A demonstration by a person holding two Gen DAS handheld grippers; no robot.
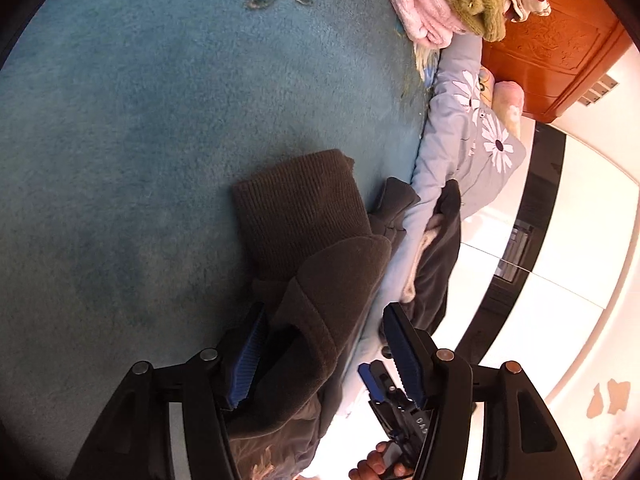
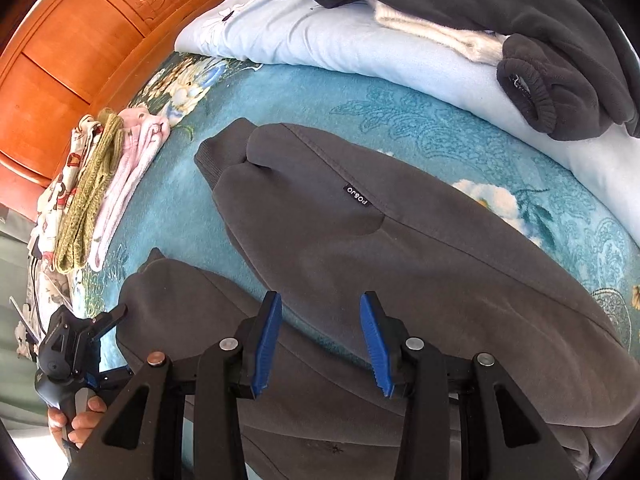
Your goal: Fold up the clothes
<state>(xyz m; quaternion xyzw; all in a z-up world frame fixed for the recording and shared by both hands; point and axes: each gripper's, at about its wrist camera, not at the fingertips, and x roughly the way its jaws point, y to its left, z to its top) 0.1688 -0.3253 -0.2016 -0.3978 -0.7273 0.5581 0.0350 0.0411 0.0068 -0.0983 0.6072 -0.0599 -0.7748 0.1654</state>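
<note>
A: What lies between my left gripper [image 1: 320, 344] pads?

B: A cuff of the grey sweatpants [image 2: 360, 240], unpinched; jaws part-open. Right gripper [image 2: 320, 340] hovers part-open, empty.

A: Where, and how handled?

B: Spread on the teal bedspread [image 1: 160, 120]. Soft, limp fleece, I judge; grasp the ribbed cuffs.

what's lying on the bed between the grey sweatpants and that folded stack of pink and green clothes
Nothing: in the right wrist view, only bare teal blanket separates the grey sweatpants from the folded stack near the wooden headboard.
</note>
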